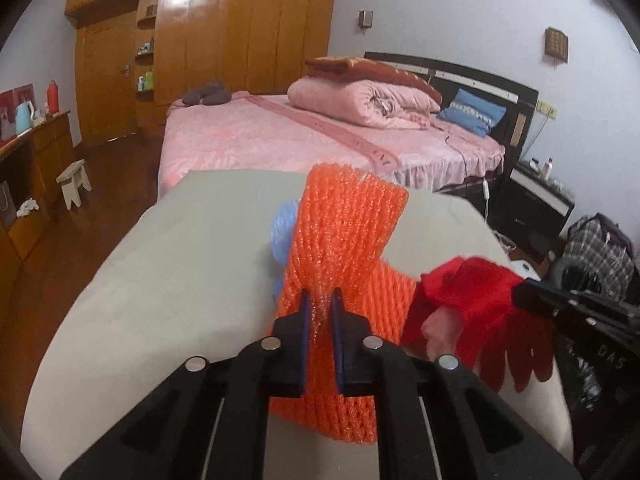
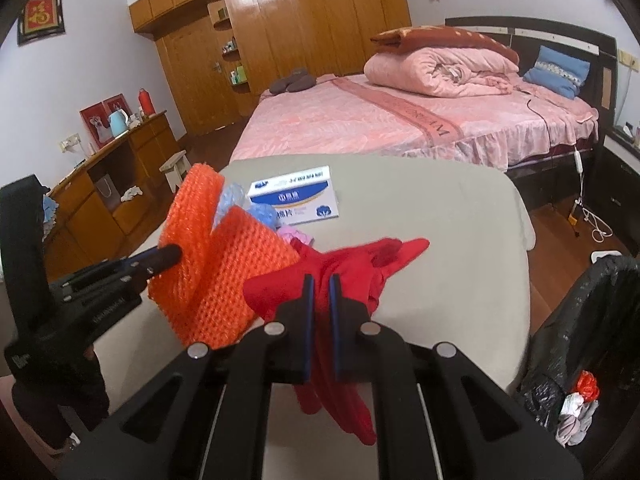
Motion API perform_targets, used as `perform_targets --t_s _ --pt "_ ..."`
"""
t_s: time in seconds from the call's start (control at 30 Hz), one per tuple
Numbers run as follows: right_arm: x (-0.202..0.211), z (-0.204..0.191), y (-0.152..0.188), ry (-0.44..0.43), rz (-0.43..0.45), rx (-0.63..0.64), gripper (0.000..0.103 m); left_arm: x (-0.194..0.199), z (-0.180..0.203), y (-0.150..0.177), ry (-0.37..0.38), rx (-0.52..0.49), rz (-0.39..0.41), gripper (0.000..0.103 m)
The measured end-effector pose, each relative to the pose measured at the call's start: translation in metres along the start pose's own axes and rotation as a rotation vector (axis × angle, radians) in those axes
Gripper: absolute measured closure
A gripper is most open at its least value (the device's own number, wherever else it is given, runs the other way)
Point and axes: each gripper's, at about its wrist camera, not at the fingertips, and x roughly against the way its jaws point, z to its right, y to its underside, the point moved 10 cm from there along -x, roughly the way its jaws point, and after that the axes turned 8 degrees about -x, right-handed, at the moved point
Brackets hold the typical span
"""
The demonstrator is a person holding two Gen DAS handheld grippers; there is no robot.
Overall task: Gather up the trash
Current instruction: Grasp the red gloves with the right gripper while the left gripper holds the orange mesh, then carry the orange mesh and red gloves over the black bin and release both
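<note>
- Black fingers with blue pads fill the bottom of the left wrist view: the left gripper (image 1: 320, 308) is clamped on an orange foam fruit net (image 1: 344, 240), whose mesh is bunched between the pads and stands up above them, lifted off the worktop (image 1: 180, 264).
- From the right wrist view the same left gripper (image 2: 170, 256) comes in from the left edge, pinching the net (image 2: 212, 264) at its side.
- Right gripper (image 2: 320, 284): its fingers are pressed together on a red glove (image 2: 352, 264), which drapes over them with its glove fingers hanging down between the black arms.
- In the left wrist view the glove (image 1: 472, 300) hangs from the right gripper (image 1: 520, 294) just to the right of the net; something pale pink shows under it, too blurred to name.
- Blue foam netting (image 2: 256, 212) and a small pink scrap (image 2: 294, 236) lie on the worktop just behind the orange net.
- Beyond them lies a flat white and blue box (image 2: 294, 196) with printed text.
- A bin lined with a black bag (image 2: 580, 320) stands at the right of the worktop, with red and pale rubbish inside.
- Behind the worktop is a bed (image 2: 400, 120) with a pink cover and a rolled pink quilt (image 2: 436, 70).
</note>
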Motion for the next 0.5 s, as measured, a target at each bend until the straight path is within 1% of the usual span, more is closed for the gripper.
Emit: perform_targets --t_s 0.07,0.23,0.37,0.5 --pt "0.004 -0.002 -0.005 -0.004 0.011 0.001 0.096 0.003 -0.003 -0.006 0.016 0.017 0.007 0.093" --pt "0.017 -0.007 -0.018 -0.019 0.043 0.011 0.096 0.019 -0.006 -0.022 -0.002 0.009 0.052 0.093" --pt "0.035 -0.013 -0.033 -0.039 0.087 0.019 0.096 0.032 -0.005 -0.036 -0.014 0.004 0.084 0.093" --pt "0.056 -0.017 -0.050 -0.057 0.133 0.023 0.096 0.048 -0.001 -0.054 -0.009 0.000 0.124 0.093"
